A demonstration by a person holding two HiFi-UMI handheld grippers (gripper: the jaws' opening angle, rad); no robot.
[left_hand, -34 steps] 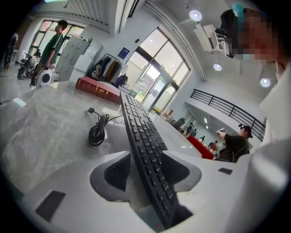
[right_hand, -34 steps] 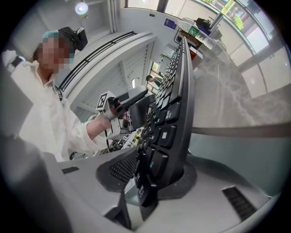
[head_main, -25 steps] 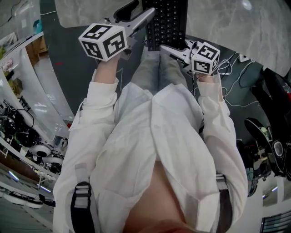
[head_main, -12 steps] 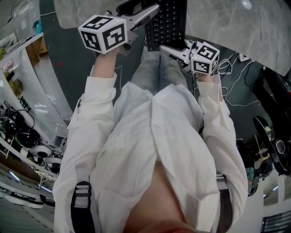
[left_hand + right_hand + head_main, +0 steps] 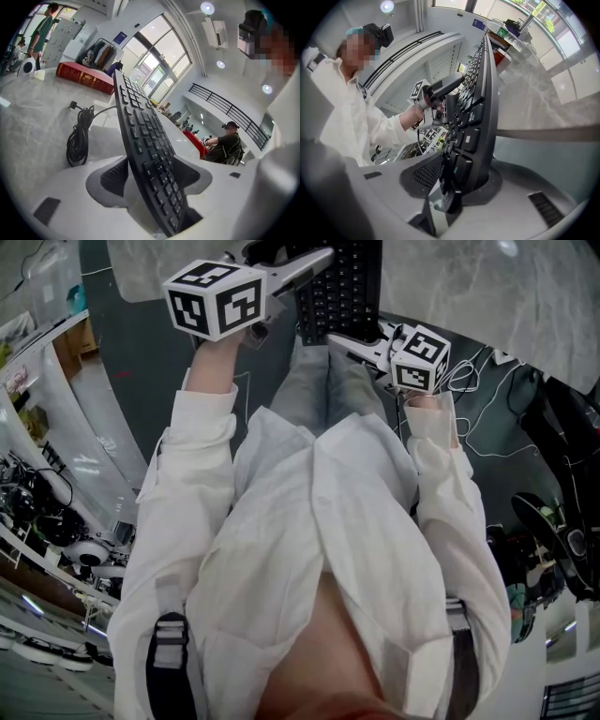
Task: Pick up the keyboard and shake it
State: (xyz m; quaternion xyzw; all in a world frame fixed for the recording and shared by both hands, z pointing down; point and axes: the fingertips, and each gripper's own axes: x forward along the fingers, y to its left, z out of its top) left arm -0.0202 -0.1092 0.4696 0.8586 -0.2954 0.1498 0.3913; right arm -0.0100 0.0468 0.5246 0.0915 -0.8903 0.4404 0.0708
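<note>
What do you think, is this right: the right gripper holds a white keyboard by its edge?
One thing is wrong: the keyboard is black, not white, as the right gripper view shows. The rest stands: the right gripper holds it by its edge.

No legible word, brand name or number found in any view. Key legends on the keyboard (image 5: pixel 145 154) noted only as pale marks, too small and blurred to read; gold marks along the side of the red book (image 5: pixel 84 77) and print on the blue wall sign (image 5: pixel 120 37) likewise illegible. Black-and-white square patterns recorded on the marker cubes (image 5: pixel 214 298), coded shapes only, not letters or figures.
</note>
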